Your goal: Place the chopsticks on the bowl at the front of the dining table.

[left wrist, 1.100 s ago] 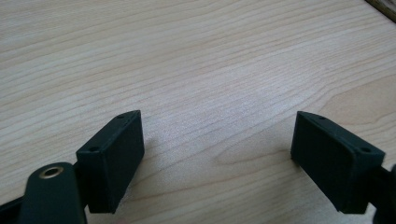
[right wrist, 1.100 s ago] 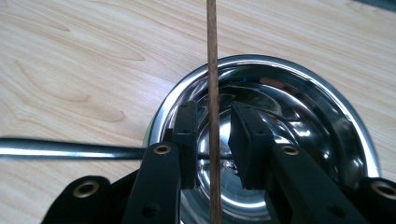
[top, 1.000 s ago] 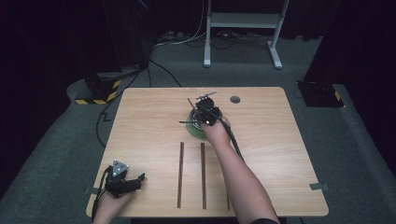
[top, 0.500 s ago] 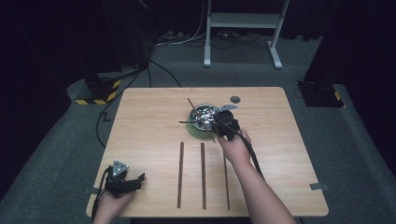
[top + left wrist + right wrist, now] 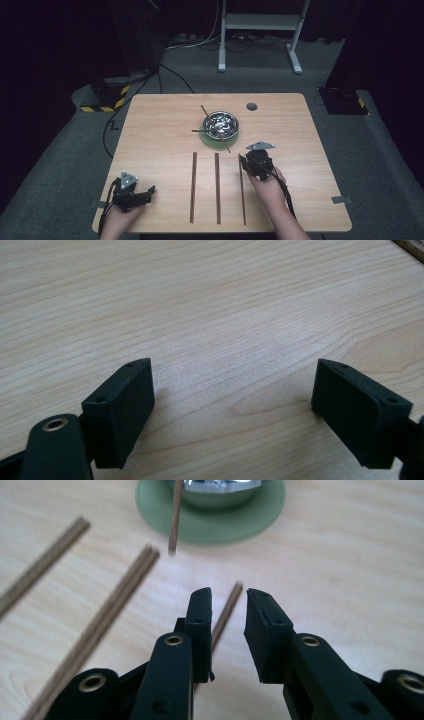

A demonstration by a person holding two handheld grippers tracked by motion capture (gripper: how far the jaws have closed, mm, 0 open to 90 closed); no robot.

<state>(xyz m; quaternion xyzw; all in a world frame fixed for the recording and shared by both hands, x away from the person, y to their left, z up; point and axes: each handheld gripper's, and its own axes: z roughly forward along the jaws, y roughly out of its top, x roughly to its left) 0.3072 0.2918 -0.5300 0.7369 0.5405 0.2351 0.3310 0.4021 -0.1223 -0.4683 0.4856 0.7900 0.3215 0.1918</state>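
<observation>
A metal bowl on a green coaster stands mid-table, with thin sticks leaning out of it. Three brown wooden strips lie side by side in front: left, middle, right. My right gripper hovers at the far end of the right strip, jaws a narrow gap apart with nothing pressed between them; the strip runs under its left jaw. The bowl and a protruding stick lie just ahead. My left gripper rests at the near left corner, wide open over bare wood.
A small dark round hole marks the table's far right. The wooden table has grey floor around it, cables and a black-yellow box at the far left, and a metal stand behind.
My right hand has drawn back from the bowl toward the near side and right, ending low at the far end of the right strip. The left hand has stayed put.
</observation>
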